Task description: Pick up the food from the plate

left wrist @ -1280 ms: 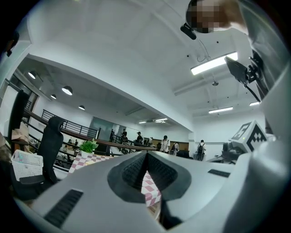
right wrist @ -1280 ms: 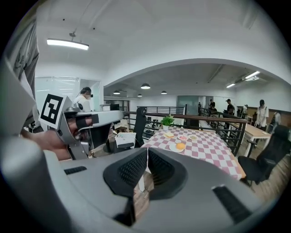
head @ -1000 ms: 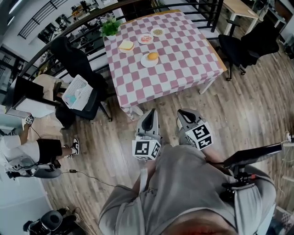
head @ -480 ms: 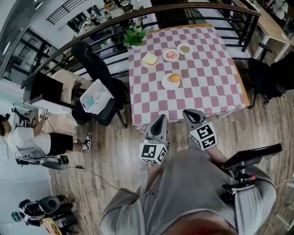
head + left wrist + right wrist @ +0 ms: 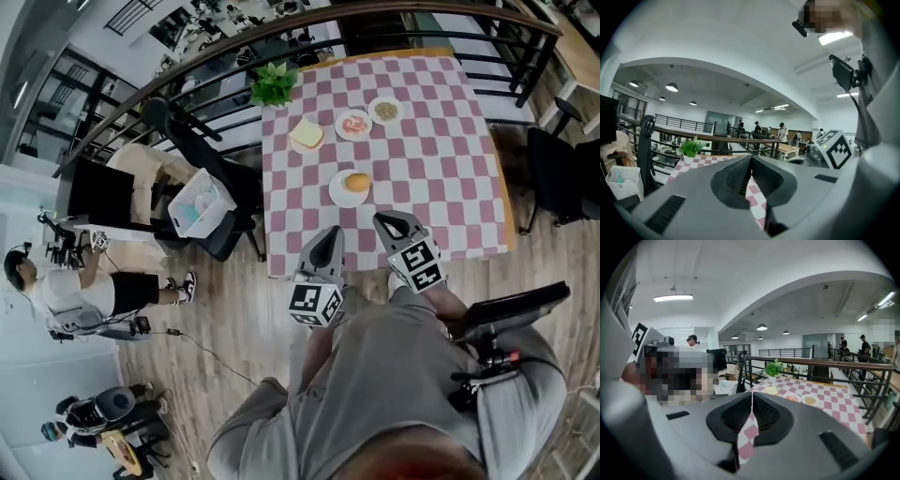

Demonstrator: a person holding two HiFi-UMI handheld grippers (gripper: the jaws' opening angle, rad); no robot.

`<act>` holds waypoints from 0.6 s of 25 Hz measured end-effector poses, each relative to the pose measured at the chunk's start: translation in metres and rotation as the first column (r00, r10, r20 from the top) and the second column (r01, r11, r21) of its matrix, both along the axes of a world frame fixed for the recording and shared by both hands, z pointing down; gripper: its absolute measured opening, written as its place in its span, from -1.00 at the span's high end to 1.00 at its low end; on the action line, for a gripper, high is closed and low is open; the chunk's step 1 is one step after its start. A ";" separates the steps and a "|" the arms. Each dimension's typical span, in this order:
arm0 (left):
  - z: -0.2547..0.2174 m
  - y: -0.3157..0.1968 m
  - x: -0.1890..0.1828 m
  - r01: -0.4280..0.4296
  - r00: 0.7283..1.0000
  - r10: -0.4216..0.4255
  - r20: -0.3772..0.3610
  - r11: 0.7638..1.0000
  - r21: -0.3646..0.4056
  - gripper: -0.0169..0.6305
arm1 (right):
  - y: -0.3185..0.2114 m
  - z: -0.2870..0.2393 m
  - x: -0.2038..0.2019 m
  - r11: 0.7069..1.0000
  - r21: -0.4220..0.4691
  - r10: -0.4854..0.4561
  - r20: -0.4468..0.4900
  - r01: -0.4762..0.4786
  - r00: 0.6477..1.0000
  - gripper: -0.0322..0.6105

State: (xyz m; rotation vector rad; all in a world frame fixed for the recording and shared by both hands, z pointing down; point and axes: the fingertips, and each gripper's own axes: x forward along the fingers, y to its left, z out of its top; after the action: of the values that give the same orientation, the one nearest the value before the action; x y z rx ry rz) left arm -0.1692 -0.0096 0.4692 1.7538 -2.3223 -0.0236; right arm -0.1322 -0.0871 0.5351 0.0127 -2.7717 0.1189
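Here, the left claw [image 5: 332, 236] has its jaws pressed together with nothing between them. The right claw [image 5: 386, 221], at its 3 o'clock, is likewise closed and empty. In the head view both tips overlap the near edge of the checked bench [image 5: 441, 178]. The bun [image 5: 357, 182] sits on a white plate [image 5: 336, 194] at 12 o'clock, apart from both claws. Farther on at 11 o'clock lies a sandwich [image 5: 307, 134], and past it stands a potted plant [image 5: 275, 86].

Potted plant [image 5: 275, 86] on the checkered table [image 5: 441, 159] — black chair [image 5: 187, 139] beside it.
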 end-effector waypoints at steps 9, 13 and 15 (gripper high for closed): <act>-0.005 -0.039 -0.039 -0.044 0.995 0.039 0.087 0.998 0.053 0.92 | -0.050 -0.003 0.002 0.993 0.029 0.110 -0.006 -0.110 0.994 0.85; -0.028 -0.043 -0.055 -0.059 0.992 0.041 0.118 0.987 0.151 0.92 | -0.063 -0.019 0.013 0.976 0.018 0.215 0.007 -0.216 0.976 0.85; -0.036 -0.045 -0.056 -0.090 0.987 0.066 0.144 0.982 0.168 0.92 | -0.064 -0.027 0.018 0.966 0.005 0.257 0.023 -0.257 0.966 0.85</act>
State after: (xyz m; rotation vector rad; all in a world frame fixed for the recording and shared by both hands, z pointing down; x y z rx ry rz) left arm -0.2254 -0.0543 0.4329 1.9891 -2.4094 -0.0977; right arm -0.1139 -0.1514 0.5076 0.3763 -2.7795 0.1756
